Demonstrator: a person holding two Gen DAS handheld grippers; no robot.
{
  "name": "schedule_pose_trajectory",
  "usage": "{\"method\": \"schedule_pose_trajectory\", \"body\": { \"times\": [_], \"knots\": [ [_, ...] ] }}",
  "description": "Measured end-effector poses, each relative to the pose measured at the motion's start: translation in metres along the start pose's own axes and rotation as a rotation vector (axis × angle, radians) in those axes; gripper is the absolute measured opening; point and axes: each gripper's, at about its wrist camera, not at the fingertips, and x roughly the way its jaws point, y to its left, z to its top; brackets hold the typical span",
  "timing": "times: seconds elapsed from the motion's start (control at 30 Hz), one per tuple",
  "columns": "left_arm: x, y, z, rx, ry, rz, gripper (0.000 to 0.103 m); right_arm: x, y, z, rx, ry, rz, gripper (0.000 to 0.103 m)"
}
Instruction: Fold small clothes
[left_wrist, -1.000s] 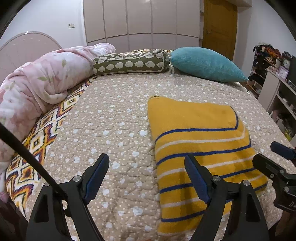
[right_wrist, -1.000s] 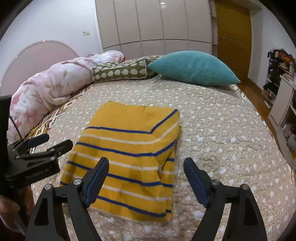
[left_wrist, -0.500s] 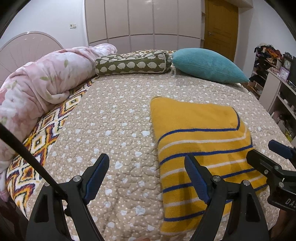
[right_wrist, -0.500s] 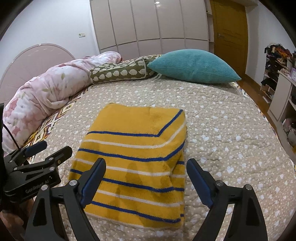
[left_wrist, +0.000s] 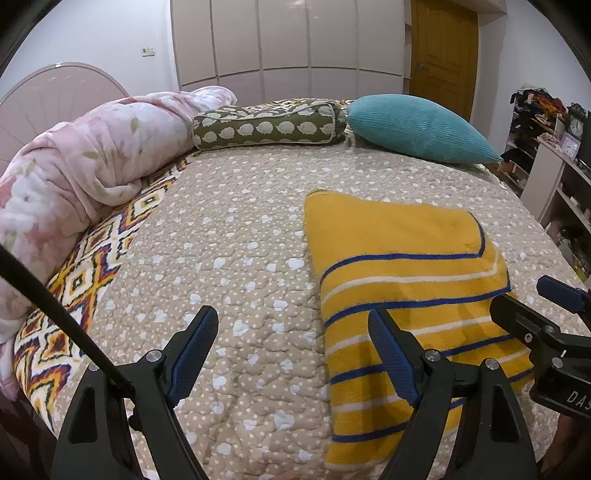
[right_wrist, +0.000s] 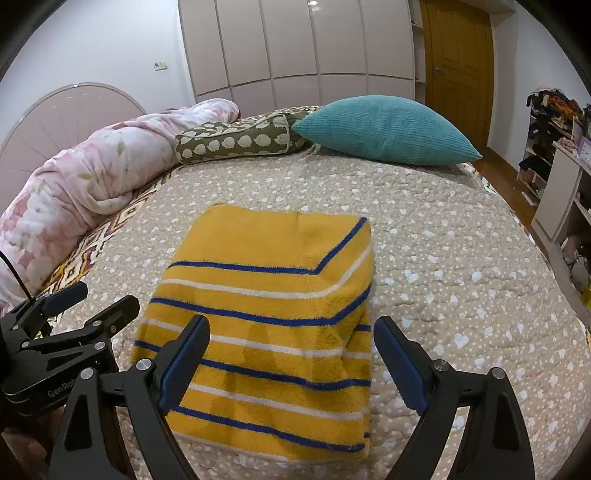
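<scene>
The yellow striped garment (right_wrist: 273, 314) lay folded into a rough rectangle on the beige dotted quilt (left_wrist: 229, 236), near the front edge of the bed. Blue and white stripes ran across its near half; the far half was plain yellow. One blue stripe turned a corner at the right-hand fold.

The left gripper (left_wrist: 291, 354) was held low over the quilt, just left of the garment. Its jaws stood wide apart with nothing between them. Its right finger overlapped the garment's left edge in the left wrist view; whether it touched the cloth could not be told. The same gripper (right_wrist: 77, 310) showed at the left margin of the right wrist view, beside the garment's near left corner.

The right gripper (right_wrist: 291, 362) was held over the near end of the garment, jaws likewise spread wide and holding nothing. Its left finger sat above the striped cloth, its right finger above bare quilt just past the garment's right edge. Contact could not be judged. In the left wrist view it (left_wrist: 535, 306) appeared at the right margin.

At the far side of the bed lay a teal cushion (right_wrist: 384, 129), an olive patterned bolster (right_wrist: 236, 142) and a rolled pink floral blanket (left_wrist: 85, 170).
</scene>
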Motion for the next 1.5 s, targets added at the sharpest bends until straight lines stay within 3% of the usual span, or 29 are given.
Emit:
{"method": "schedule_pose_trajectory", "body": {
  "times": [1.5],
  "knots": [
    [0.003,0.001,-0.004,0.017,0.004,0.005,0.082,0.017,0.0,-0.005,-0.017,0.049,0.008,0.094]
  ]
}}
